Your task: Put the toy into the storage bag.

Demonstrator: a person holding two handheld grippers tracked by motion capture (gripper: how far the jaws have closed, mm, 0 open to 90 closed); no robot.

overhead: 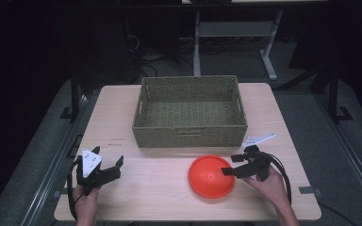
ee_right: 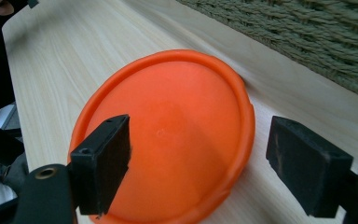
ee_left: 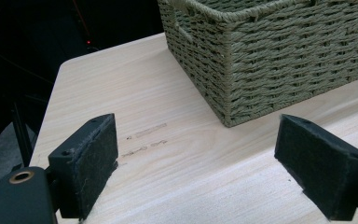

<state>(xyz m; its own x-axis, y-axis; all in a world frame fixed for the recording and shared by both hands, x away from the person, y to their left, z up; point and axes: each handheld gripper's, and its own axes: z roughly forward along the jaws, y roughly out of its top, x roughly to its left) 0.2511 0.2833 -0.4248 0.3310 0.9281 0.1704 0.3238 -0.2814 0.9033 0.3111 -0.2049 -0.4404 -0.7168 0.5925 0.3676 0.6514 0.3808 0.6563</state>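
An orange plastic plate [overhead: 210, 176] lies on the wooden table [overhead: 146, 179] just in front of a woven green basket [overhead: 190, 112]. My right gripper [overhead: 234, 165] stands open at the plate's right edge, one jaw over the plate and the other off it toward the basket. In the right gripper view the orange plate [ee_right: 168, 135] spreads between and beyond the open right gripper [ee_right: 209, 163]. My left gripper [overhead: 107, 165] is open near the table's front left corner, far from the plate. Between the wide-set pads of the left gripper [ee_left: 209, 170] lies bare wood, with the basket's corner [ee_left: 265, 51] beyond.
The basket [overhead: 188, 136] is empty and takes up the middle back of the table. A white flat piece [overhead: 259, 139] lies by the basket's front right corner. Beyond the table stands the frame of another desk [overhead: 235, 28] on a dark floor.
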